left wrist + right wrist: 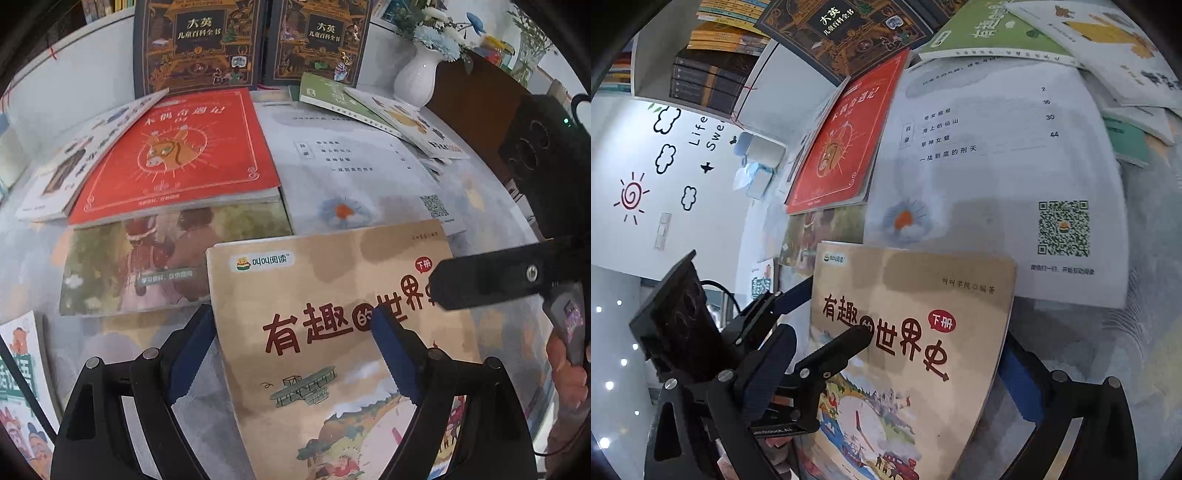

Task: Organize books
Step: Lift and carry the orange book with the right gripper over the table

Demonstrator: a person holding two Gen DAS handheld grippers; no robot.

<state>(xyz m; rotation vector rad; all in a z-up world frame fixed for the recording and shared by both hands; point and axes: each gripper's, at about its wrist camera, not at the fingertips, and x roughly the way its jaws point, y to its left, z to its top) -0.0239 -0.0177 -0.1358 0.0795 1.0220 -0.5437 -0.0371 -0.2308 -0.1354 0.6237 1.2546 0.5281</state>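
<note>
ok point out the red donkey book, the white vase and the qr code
red donkey-cover book [173, 155], left wrist view, on the donkey emblem
white ceramic vase [417, 79], left wrist view, on its belly
black qr code [1063, 228], right wrist view, on its centre

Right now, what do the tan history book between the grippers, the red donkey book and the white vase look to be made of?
Tan history book: thin paperback, matte paper cover; it bows rather than staying flat.
Red donkey book: softcover, smooth card cover, faint sheen, grey page edges showing.
White vase: probably glazed ceramic; ribbed, glossy white body. Could be plastic.
</note>
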